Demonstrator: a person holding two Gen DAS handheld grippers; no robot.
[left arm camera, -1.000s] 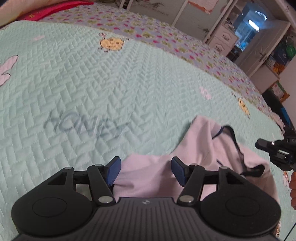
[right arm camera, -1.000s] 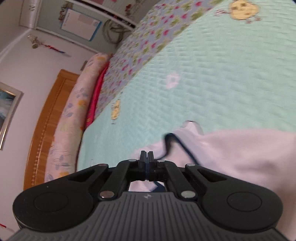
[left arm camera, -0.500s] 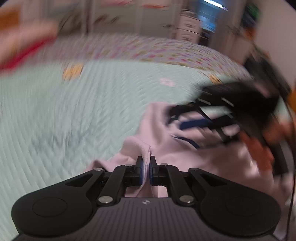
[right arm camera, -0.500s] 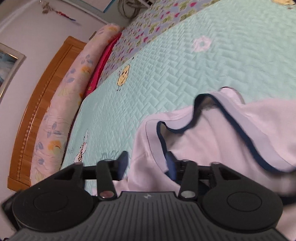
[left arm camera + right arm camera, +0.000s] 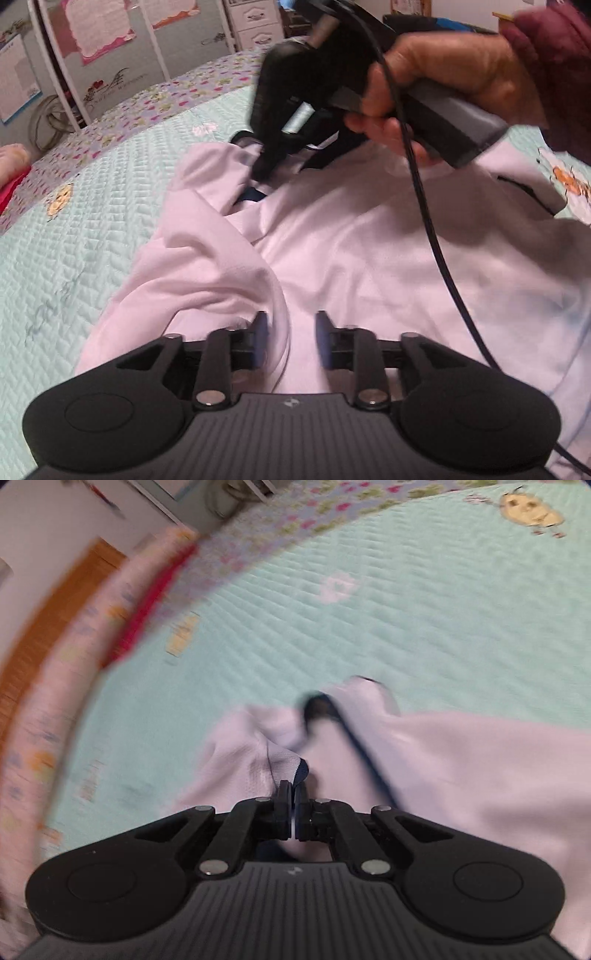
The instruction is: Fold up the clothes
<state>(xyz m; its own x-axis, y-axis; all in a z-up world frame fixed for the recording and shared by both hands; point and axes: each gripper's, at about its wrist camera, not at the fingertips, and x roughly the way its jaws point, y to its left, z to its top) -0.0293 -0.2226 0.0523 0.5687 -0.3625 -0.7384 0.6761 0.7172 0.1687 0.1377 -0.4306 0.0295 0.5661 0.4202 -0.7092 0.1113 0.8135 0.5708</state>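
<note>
A mint-green quilted bedspread (image 5: 92, 192) fills the left side of the left wrist view and most of the upper right wrist view, with a flowered border (image 5: 295, 520) along its far edge. Spread on it, a pale pink shirt (image 5: 388, 258) covers the centre and right of the left wrist view; its dark blue neck trim (image 5: 365, 760) runs diagonally through the middle of the right wrist view. At the upper right of the left wrist view, a hand (image 5: 454, 81) in a maroon sleeve (image 5: 554, 62) holds the right gripper (image 5: 294, 801), whose fingers are clamped on the shirt's trimmed edge. At the bottom centre, the left gripper (image 5: 290, 339) has just been opening; its jaws stand apart, with a fold of the shirt between them, not pinched.
</note>
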